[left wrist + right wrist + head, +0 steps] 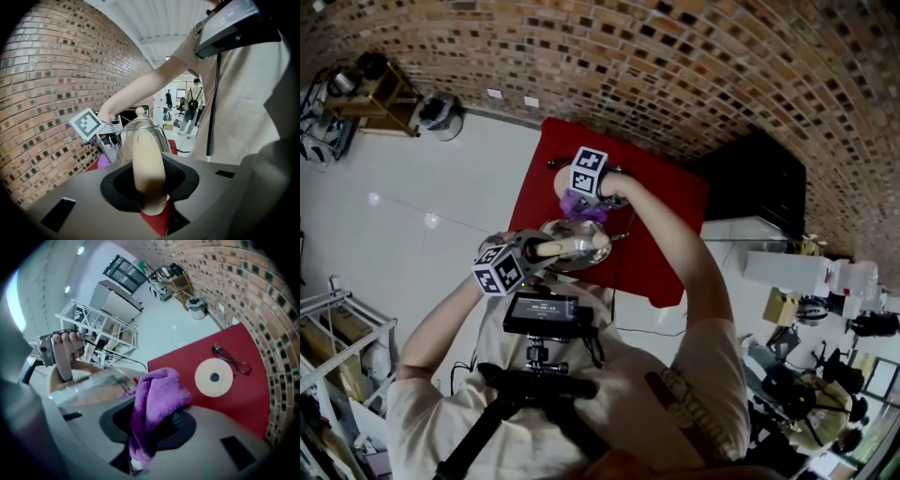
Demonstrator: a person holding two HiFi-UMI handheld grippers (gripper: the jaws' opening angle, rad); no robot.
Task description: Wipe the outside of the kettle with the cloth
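A shiny steel kettle with a beige handle hangs over the red table. My left gripper is shut on that handle, with the kettle body rising just beyond the jaws. My right gripper is shut on a purple cloth at the kettle's far side. In the right gripper view the cloth bunches out of the jaws and lies against the blurred kettle. In the left gripper view the right gripper and a strip of cloth show left of the kettle.
A round white kettle base with its black cord lies on the red table beyond the cloth. A brick wall borders the table. A white metal rack stands on the pale floor.
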